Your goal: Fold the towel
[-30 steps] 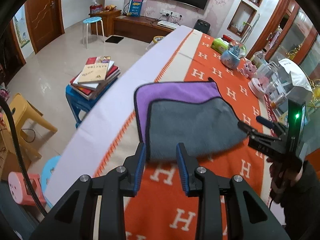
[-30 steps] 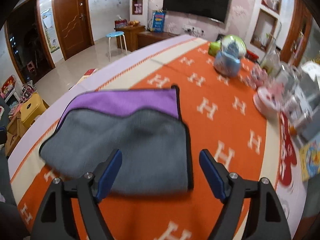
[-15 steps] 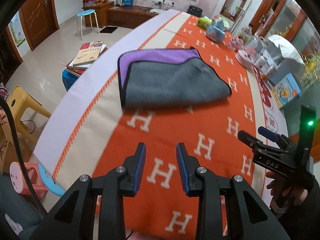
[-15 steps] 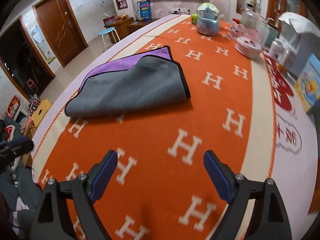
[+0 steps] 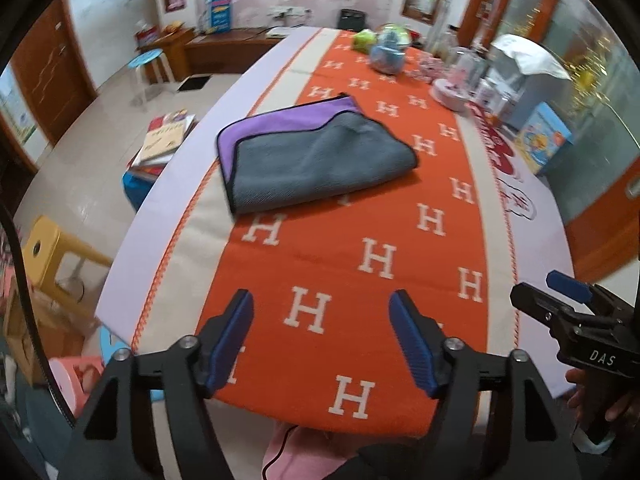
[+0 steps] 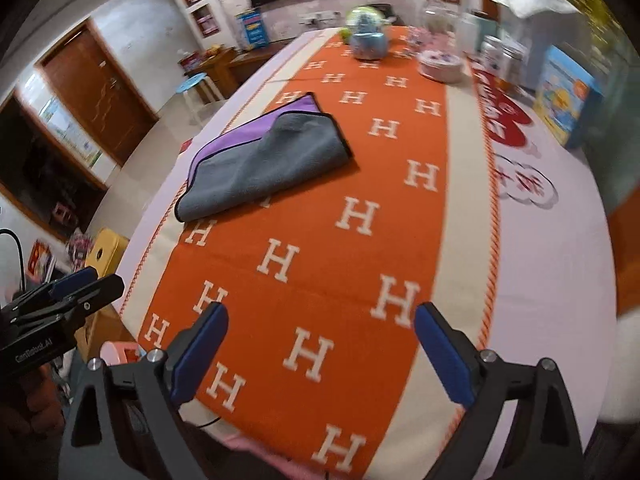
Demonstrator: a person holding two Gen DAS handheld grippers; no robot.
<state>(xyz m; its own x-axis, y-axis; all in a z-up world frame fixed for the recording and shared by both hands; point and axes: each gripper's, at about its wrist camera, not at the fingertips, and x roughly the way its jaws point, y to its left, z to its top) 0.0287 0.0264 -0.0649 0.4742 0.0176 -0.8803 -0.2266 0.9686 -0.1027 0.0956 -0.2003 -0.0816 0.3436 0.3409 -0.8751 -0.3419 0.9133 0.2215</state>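
The towel (image 5: 316, 156), grey on top with a purple layer showing along its far and left edges, lies folded on the orange H-patterned tablecloth (image 5: 360, 264). It also shows in the right wrist view (image 6: 268, 160). My left gripper (image 5: 322, 336) is open and empty, well back from the towel over the table's near edge. My right gripper (image 6: 320, 352) is open and empty, also near the front edge. Each gripper shows at the side of the other's view: the right gripper (image 5: 576, 304) and the left gripper (image 6: 72, 288).
Jars, a blue snow-globe toy (image 5: 390, 56), a pink tin (image 6: 440, 66) and a picture box (image 5: 544, 140) crowd the table's far right. Left of the table stand a book stack (image 5: 164, 140), a yellow stool (image 5: 52, 256) and a blue stool (image 5: 146, 60).
Both grippers pulled back from the towel to the table's near edge. The left gripper's jaws opened wide. The towel stays folded where it was left.
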